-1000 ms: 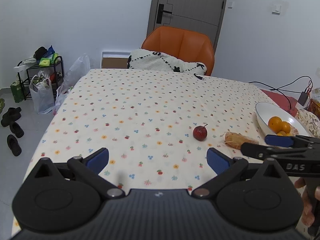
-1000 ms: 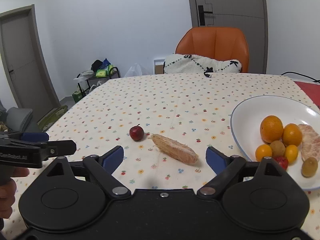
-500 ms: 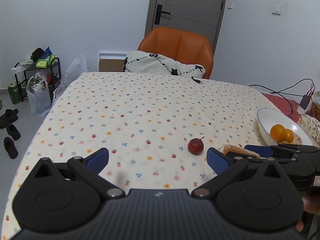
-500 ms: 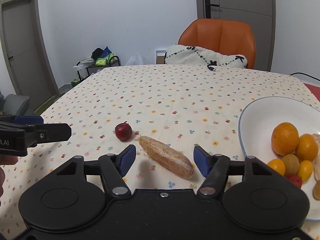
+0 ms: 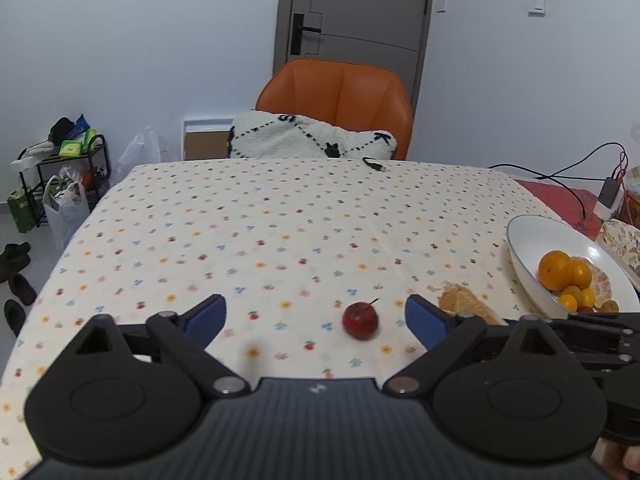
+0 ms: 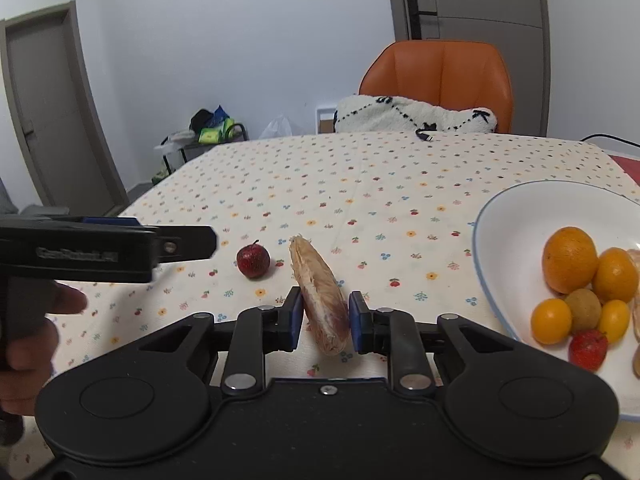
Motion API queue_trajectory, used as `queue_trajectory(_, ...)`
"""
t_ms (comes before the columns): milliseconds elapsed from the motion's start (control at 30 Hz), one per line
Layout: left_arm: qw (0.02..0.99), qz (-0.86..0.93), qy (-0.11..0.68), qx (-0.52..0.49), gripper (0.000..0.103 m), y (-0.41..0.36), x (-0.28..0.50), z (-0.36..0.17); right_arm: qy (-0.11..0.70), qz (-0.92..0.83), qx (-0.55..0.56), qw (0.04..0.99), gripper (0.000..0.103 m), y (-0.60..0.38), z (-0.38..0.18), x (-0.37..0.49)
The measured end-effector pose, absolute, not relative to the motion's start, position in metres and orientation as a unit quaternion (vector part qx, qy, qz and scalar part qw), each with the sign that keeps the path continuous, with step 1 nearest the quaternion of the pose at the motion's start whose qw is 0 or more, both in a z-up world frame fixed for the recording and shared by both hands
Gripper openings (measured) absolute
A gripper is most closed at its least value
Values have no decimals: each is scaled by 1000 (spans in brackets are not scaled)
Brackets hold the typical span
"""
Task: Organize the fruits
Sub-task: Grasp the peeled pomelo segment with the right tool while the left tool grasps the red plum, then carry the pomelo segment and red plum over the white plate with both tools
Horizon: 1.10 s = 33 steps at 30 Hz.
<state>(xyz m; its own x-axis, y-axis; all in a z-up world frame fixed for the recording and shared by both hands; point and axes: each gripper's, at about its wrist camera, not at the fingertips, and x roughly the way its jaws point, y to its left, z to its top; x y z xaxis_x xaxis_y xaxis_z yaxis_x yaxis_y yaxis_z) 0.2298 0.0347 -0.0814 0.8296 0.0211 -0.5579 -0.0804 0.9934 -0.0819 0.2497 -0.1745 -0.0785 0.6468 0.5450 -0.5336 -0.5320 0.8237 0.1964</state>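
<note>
From the left wrist view, the left tool point(image 5: 316, 318) is wide open with nothing between its blue pads, though its jaws have just been closing in a bit. The small red fruit point(image 5: 360, 319) sits on the tabletop point(image 5: 280, 220) straight ahead, inside the gap but closer to the right-hand pad, not touching either one. So for that fruit the left hand is clearly the nearer one, and I'd guess it only needs a short push forward and a nudge to centre it. It looks round, dark red and glossy with a thin stem sticking up, a bit blurry here. Just past the right pad you can see the end of the pomelo segment point(image 5: 464, 304), and the white bowl point(image 5: 520, 240) further right. In the right wrist view, the right tool point(image 6: 325, 318) has just clamped down on that pomelo segment point(image 6: 320, 300), with pads pressing on both sides near its closer end. Its long axis runs away from the camera, leaning slightly left, so the grip goes across the narrow way. It's a pale tan peeled wedge, pinkish at the near end, with a papery skin, probably soft so it could squash. The white bowl point(image 6: 520, 220) with oranges and small fruits lies off to the right, pretty near, so that's where I'd expect it to go.
</note>
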Motion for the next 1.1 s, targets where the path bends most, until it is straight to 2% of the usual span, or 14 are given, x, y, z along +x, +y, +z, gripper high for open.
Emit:
queue_trajectory(133, 951, 27, 302, -55, 74, 27, 241, -87, 288, 294, 26, 911, 22, -185, -71, 245)
queue_trajectory(400, 944, 25, 325, -50, 50, 16, 260, -99, 271, 287, 51, 917, 22, -205, -63, 240)
queue_trajectory(500, 942, 25, 330, -61, 22, 16, 263, -103, 268, 284, 58, 919, 22, -212, -62, 237)
queue_trajectory(1100, 963, -37, 258, -59, 22, -37, 237, -55, 238, 228, 85, 940, 22, -265, -53, 225)
